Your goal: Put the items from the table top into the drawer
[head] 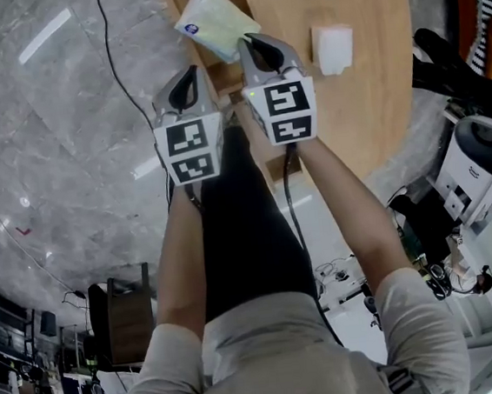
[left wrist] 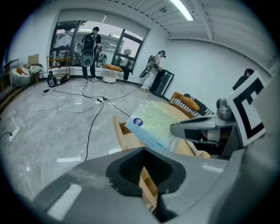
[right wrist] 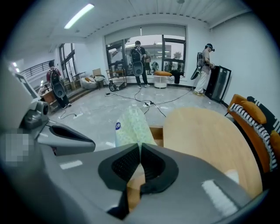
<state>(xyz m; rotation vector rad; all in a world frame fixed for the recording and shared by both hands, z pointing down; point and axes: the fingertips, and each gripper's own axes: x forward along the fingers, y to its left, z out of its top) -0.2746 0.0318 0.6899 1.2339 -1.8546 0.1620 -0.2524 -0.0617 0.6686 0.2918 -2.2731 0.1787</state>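
Note:
A pale green and blue tissue pack (head: 210, 21) hangs over the open wooden drawer (head: 206, 65) at the edge of the round wooden table (head: 351, 119). My right gripper (head: 252, 44) is shut on the pack's near end, and in the right gripper view the pack (right wrist: 131, 124) sticks up out of the pinched pads. My left gripper (head: 188, 75) hovers just left of it, shut and holding nothing. From the left gripper view, the pack (left wrist: 153, 124) sits above the drawer (left wrist: 124, 140). A small white folded item (head: 334, 49) lies on the table top.
Black cables (head: 124, 73) run over the grey marble floor left of the table. A white appliance (head: 481, 167) and clutter stand at the right. An orange striped seat (right wrist: 258, 122) is behind the table. People (right wrist: 139, 61) stand far off by the windows.

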